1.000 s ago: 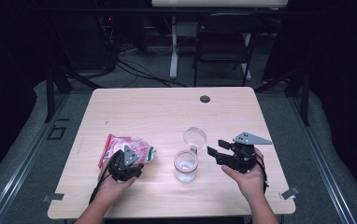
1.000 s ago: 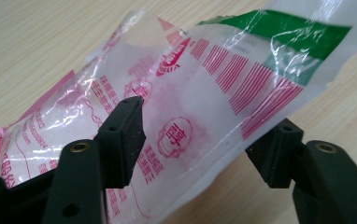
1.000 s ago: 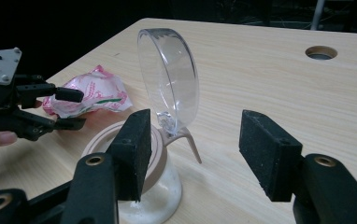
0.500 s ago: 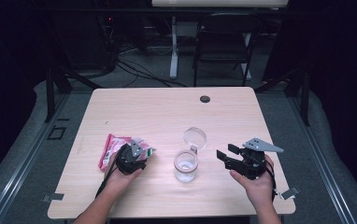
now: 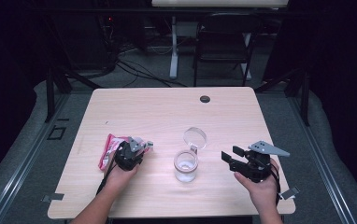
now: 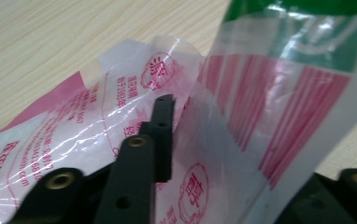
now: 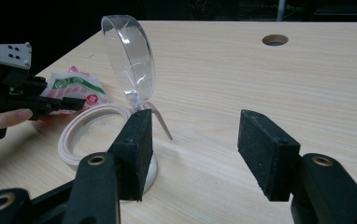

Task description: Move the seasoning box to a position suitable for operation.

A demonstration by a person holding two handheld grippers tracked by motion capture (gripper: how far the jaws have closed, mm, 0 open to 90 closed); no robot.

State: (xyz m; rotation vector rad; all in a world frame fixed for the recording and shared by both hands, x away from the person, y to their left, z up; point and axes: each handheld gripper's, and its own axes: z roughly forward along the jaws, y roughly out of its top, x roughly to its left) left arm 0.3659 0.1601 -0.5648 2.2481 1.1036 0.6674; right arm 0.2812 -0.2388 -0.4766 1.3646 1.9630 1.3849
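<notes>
a person's left gripper [image 5: 137, 148] sits low on a wooden table [image 5: 167, 112], its jaws having just been closing on a pink-and-white plastic packet [image 5: 109, 149] that lies directly under and ahead of it. in the left gripper view the packet [image 6: 176, 121] stands between the 2 black jaws, its clear printed film bunched against the inner jaw and a red-striped, green-topped panel rising beside the other; whether the pads press it tight on both sides cannot be told for certain, but the film is caught between them.

off to that gripper's right, a clear jar [image 5: 186, 165] stands upright with a pale rim, its round transparent lid [image 5: 195, 137] hinged open and tipped back on the far side.

the right gripper [image 5: 235, 158] is held just above the table on the jar's other side, apart from it, jaws spread wide with nothing between them. in the right gripper view the jar [image 7: 97, 135] stands just beyond its left jaw, lid [image 7: 129, 58] upright, and the left gripper [image 7: 50, 105] and packet [image 7: 76, 88] lie farther off.

beyond both, near the table's far edge, is a dark round cable hole [image 5: 205, 99].
</notes>
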